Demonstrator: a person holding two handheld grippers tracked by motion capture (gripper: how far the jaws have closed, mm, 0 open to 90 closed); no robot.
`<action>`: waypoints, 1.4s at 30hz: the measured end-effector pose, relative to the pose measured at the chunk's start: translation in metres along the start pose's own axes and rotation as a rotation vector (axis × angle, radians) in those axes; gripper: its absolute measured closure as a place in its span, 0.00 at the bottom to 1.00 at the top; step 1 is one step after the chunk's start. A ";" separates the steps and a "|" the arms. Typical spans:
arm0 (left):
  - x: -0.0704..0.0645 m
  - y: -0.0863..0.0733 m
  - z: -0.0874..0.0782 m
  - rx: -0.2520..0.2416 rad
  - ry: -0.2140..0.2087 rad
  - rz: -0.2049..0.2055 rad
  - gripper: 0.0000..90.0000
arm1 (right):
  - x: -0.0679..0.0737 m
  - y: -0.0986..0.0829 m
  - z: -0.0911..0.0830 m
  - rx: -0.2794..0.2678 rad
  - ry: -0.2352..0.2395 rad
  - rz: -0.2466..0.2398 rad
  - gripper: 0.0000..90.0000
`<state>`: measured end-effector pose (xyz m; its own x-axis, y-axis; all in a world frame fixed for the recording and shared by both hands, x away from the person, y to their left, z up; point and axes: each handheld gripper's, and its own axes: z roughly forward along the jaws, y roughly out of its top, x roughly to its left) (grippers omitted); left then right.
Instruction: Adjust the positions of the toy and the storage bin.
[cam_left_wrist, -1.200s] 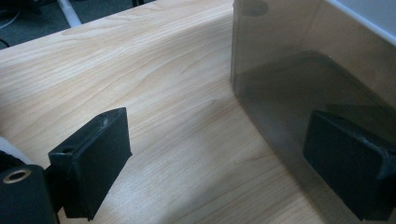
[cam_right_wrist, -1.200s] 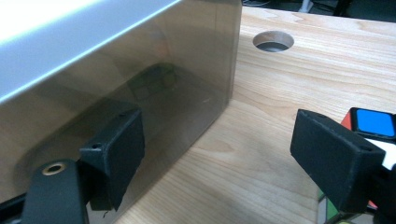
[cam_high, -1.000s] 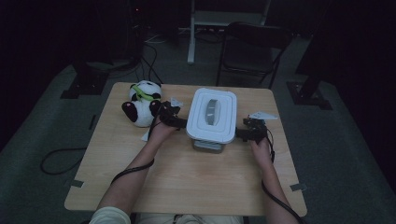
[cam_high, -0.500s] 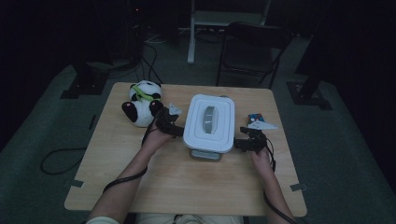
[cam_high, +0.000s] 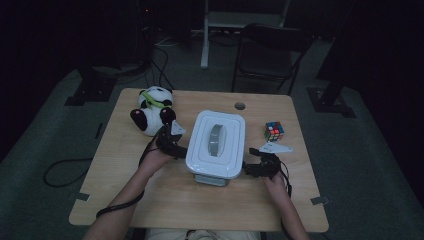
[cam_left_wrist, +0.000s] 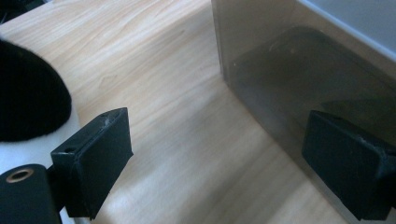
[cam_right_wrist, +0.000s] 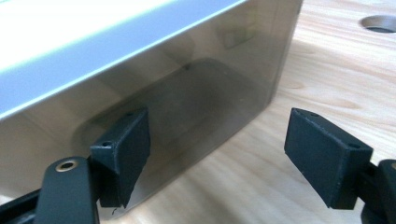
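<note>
**Lidded storage box flanked by two spread claws**

The storage box (cam_high: 216, 147) is sitting near the middle of the surface (cam_high: 150, 200), slightly toward the person's side. It is a rounded rectangle with a smooth white lid (cam_high: 202, 135) carrying raised concentric ridges and a grey recessed handle (cam_high: 215, 140) along its centre. Below the lid the walls are smoky, translucent plastic; in the left gripper view the wall (cam_left_wrist: 299, 84) is showing a dim rounded panel shape through its glossy face, and the right gripper view is showing the same tinted wall (cam_right_wrist: 187, 102) under a pale lid edge.

The left claw (cam_high: 172, 145) is sitting just beside the box's left wall with its jaws spread wide, gripping nothing; one matte black pad (cam_left_wrist: 95, 158) is hanging over bare wood while the other is lying close against the wall. The right claw (cam_high: 257, 167) is sitting at the box's right near corner, also spread and gripping nothing, with blocky black pads (cam_right_wrist: 123, 151) bearing small screw holes.

The surface is pale wood with a fine grain and a round cable hole (cam_high: 240, 106). A plush panda (cam_high: 150, 110), fuzzy black and white with a green strap, is lying behind the left claw. A Rubik's cube (cam_high: 273, 131) is standing to the right of the box, apart from it.

Compared with half a second ago, both hands are lying slightly nearer the person, and the cube, then hidden behind the right gripper, is now showing.
</note>
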<state>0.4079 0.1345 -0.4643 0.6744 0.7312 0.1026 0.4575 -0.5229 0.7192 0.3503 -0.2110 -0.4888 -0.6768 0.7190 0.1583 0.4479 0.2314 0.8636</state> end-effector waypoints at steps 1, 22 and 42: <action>0.000 -0.002 -0.002 0.001 -0.002 0.002 0.10 | 0.003 0.000 0.000 0.001 0.005 -0.004 0.25; -0.018 -0.026 -0.033 0.009 -0.012 0.060 0.10 | 0.034 -0.015 -0.016 0.005 0.083 -0.023 0.25; -0.012 -0.052 -0.021 0.019 -0.101 0.015 0.10 | -0.008 -0.008 -0.035 -0.067 -0.120 -0.011 0.15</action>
<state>0.3640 0.1622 -0.4890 0.7359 0.6758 0.0427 0.4571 -0.5422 0.7050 0.3315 -0.2411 -0.4801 -0.6053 0.7905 0.0937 0.3978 0.1984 0.8958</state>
